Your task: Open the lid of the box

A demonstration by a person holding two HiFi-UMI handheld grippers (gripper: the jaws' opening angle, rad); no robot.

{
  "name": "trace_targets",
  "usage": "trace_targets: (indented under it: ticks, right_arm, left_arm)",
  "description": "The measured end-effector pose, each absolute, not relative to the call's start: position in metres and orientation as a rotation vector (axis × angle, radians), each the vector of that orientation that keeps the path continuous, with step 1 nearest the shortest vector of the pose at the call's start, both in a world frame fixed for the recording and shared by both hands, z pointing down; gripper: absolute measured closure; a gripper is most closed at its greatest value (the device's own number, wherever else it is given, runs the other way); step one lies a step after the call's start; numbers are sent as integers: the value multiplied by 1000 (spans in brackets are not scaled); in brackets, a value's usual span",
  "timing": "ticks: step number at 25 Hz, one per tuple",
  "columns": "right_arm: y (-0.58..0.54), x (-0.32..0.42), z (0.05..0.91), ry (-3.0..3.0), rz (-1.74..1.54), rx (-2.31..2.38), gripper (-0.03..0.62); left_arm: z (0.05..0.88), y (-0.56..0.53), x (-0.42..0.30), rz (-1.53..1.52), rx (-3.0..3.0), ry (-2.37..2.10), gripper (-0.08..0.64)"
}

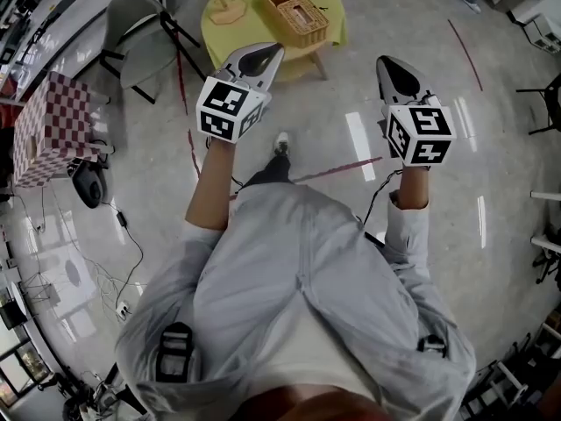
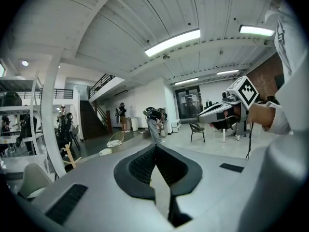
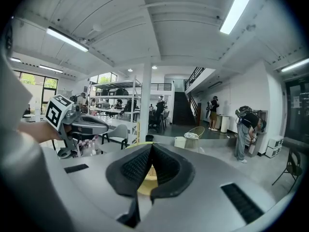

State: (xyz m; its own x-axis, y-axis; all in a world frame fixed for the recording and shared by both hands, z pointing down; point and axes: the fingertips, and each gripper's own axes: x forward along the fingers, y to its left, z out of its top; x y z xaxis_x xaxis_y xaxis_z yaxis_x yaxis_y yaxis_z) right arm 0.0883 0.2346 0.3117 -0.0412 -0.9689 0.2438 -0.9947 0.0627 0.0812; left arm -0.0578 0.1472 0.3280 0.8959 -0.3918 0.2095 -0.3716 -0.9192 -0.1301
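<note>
While the person stands on the floor, left gripper (image 1: 273, 53) is raised left of centre, jaws clenched on nothing. Wicker box (image 1: 296, 11) sits on the yellow desk (image 1: 226, 40) at upper centre, well apart from both grippers. Right gripper (image 1: 386, 65), right of centre, has its jaws pressed together, empty.

Round yellow table (image 1: 230, 44) (cloth-covered) bearing wicker box (image 1: 295, 11) and wooden stand (image 1: 227, 10)

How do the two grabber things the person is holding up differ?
From the head view, the left gripper points over the edge of the yellow table, while the right gripper points at the floor beside it. The left gripper appears nearer the wicker box than the right gripper. Both are shut and empty.
</note>
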Motion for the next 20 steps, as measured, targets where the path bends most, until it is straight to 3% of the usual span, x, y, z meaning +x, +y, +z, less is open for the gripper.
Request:
trace_targets:
  ticks: [20]
  right_arm:
    - [88, 132, 302, -2044, 93, 2026, 569]
  left_arm:
    - [332, -9, -13, -320, -2969, 574, 532]
